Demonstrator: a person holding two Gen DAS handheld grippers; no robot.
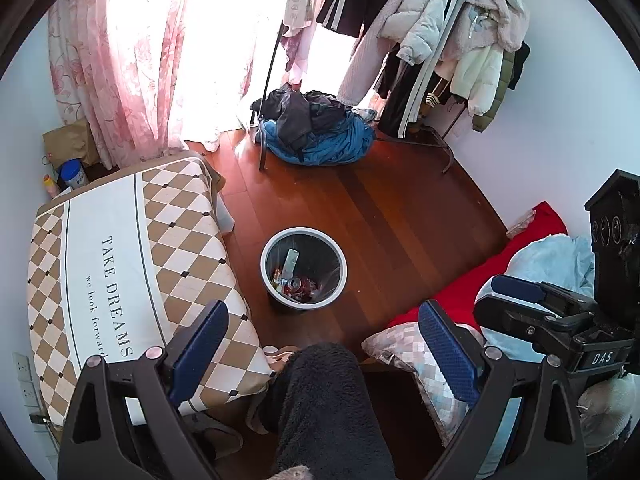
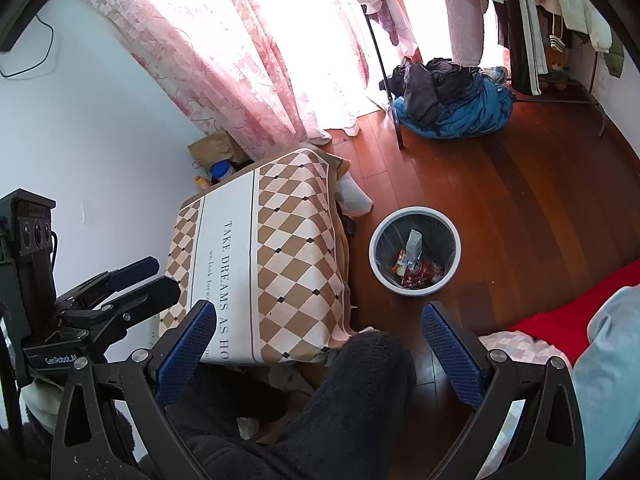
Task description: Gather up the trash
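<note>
Wooden floor bears a trash bin (part full) and clothes heap.

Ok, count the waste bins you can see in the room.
1. The waste bin stands on the wood floor between the checked table and the red bedding. Others may be hidden behind furniture.

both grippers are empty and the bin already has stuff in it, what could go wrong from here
1. The left gripper and right gripper are both open and held high above the trash bin; anything dropped from here could bounce off the rim onto the wooden floor.
2. The person's fuzzy dark trouser leg fills the space below both grippers, so a low reach might snag it.
3. The bin stands close beside the table's hanging cloth, which a sweeping gripper could catch.
</note>
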